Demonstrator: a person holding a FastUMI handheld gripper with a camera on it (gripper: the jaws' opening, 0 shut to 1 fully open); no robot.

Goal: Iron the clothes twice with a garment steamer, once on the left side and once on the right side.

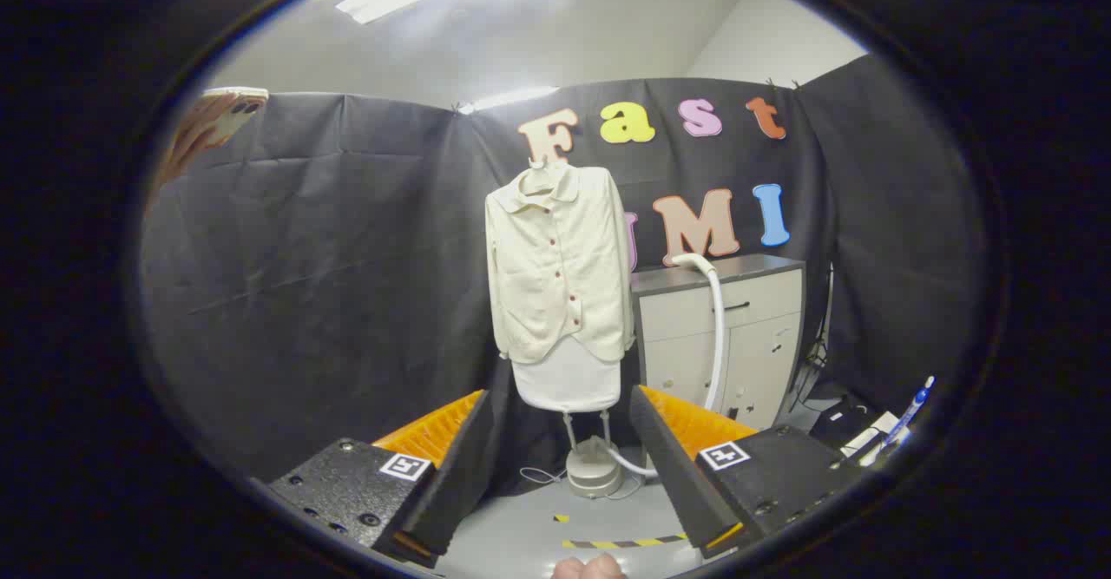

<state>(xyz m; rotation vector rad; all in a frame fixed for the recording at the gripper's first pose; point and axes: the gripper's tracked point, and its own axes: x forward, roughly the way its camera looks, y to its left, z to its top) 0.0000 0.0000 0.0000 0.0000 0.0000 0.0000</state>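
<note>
In the gripper view the tongs (560, 466) stand wide apart with nothing between them, aimed down the booth. Well beyond the fingers (460, 466), a cream button-up shirt (560, 271) hangs on a white ironing form (568, 379) that rises on thin rods from a round base (594, 473) on the grey floor (521, 536). The garment steamer's white hose (717, 336) climbs from that base in a curve up to the top of a pale cabinet (738, 336) just beside the shirt, where the steamer head (690, 260) seems to rest — its exact shape is too small to tell. A strip of striped tape (621, 542) lies on the floor ahead of the fingers.

Judging from this, no pass has begun; the head must first be fetched. The risks: the stiff hose could tug the head askew in a loose grip, or snag the shirt and swing it on its hanger — and a pass started off-centre could blur left side and right.
</note>
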